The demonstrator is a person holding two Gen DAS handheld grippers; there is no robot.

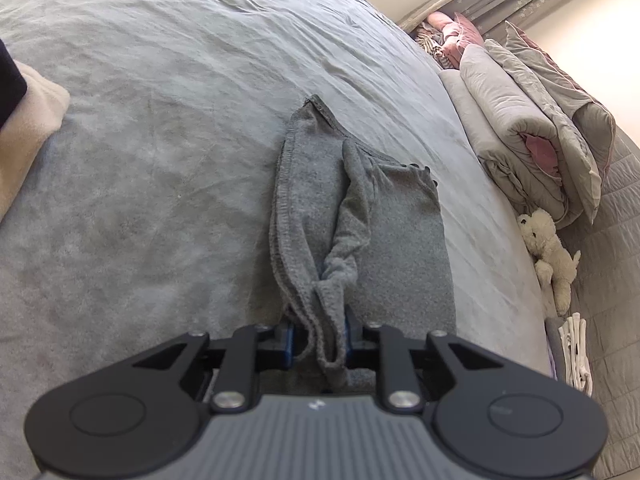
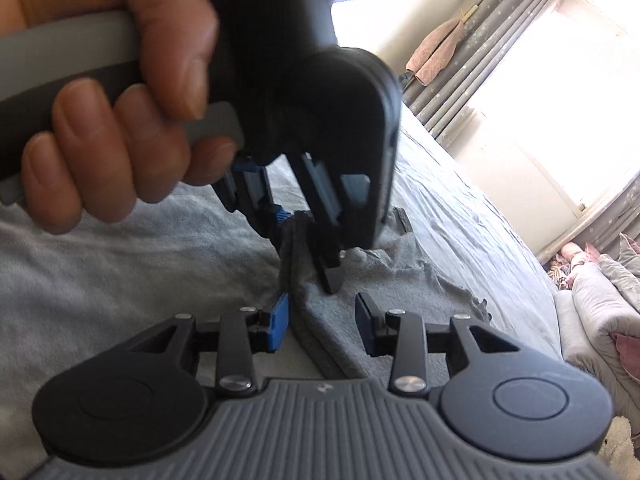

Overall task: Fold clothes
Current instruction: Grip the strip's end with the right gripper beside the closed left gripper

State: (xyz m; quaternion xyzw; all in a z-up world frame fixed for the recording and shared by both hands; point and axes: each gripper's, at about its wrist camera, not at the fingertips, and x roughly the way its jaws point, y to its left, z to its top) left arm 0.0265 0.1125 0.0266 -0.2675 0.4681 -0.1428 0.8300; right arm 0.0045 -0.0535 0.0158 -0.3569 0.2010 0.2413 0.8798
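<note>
My left gripper [image 1: 319, 344] pinches a bunched edge of the grey knit garment [image 1: 360, 216] on the bed [image 1: 160, 120], my right gripper [image 2: 322, 320] gapes empty beside it, so 1 tug could unravel the fold.

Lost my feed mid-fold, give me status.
Left gripper shut on grey garment. Right gripper open, the garment's edge between its pads. Bed around it bare.

Lay mid-frame on the bed [image 1: 160, 80]: folded garment [image 1: 400, 240], near edge bunched in the left claw [image 1: 318, 338]. Stacked at right: quilts [image 1: 520, 128], with plush toy [image 1: 550, 256] below them.
</note>
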